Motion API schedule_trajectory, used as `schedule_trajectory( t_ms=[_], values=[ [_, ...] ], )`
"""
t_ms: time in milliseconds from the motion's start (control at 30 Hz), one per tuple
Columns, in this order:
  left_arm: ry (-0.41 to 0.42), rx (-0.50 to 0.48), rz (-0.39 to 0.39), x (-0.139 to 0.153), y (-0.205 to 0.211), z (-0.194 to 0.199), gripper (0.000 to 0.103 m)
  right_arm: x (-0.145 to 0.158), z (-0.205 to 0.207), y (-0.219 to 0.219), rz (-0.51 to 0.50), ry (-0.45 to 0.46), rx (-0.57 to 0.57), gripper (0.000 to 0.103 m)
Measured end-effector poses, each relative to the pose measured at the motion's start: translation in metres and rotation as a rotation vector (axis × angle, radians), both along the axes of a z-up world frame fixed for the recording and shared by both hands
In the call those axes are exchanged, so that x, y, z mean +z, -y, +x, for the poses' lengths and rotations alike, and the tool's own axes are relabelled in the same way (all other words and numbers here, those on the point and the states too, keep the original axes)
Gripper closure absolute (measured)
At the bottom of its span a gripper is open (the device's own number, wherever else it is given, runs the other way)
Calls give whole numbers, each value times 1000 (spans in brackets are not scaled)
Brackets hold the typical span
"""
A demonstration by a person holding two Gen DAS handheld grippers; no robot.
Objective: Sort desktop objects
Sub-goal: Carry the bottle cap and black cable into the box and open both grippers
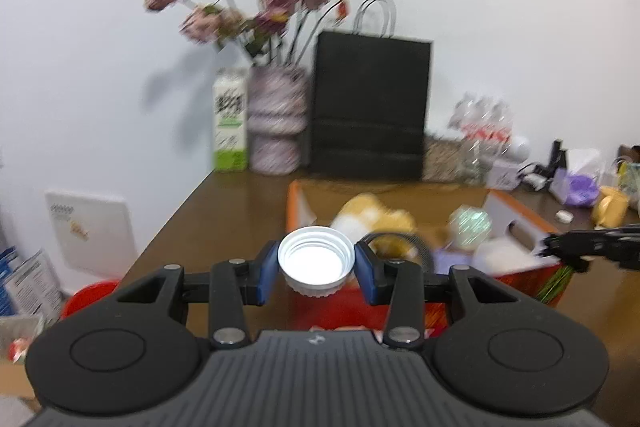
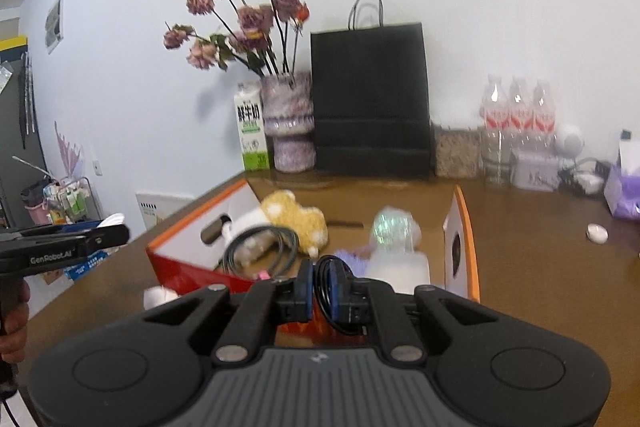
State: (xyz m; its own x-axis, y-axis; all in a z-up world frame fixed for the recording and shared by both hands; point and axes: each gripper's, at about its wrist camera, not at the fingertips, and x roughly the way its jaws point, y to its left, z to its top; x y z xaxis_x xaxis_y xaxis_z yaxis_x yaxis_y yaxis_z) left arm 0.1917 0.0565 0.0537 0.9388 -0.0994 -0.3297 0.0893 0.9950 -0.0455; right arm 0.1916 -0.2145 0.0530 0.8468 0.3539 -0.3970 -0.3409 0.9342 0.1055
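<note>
The left tool (image 1: 316, 265) holds a white jar lid (image 1: 317, 259) between its blue pads, mouth up, above the near wall of the orange box (image 2: 466, 227) in the middle of the worktop (image 1: 224, 203). The right tool (image 2: 319, 291) is nearly shut on a loop of black cable (image 2: 320, 281) over the same box. The lid is smooth and round, so it may slip out if the grip loosens; the thin cable may slide free or catch on the box wall
</note>
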Motion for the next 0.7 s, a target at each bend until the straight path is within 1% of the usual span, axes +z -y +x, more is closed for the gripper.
schedule_trajectory(
  t_ms=[133,267,367,533,633,700],
  values=[
    [40,-47,-3,9,24,15,62,11,13,-7,0,27,8,96],
    [35,-69,-29,7,45,39,62,16,33,-13,6,39,0,96],
    [22,-66,-40,2,57,59,62,15,48,-18,7,33,3,96],
    [12,-30,-32,-7,67,89,62,5,79,-27,-5,20,16,96],
    [-13,-21,-7,-16,68,94,62,-8,93,-28,7,11,25,96],
    [-27,-1,12,-23,69,97,62,-20,99,-29,-2,-26,33,96]
  ],
)
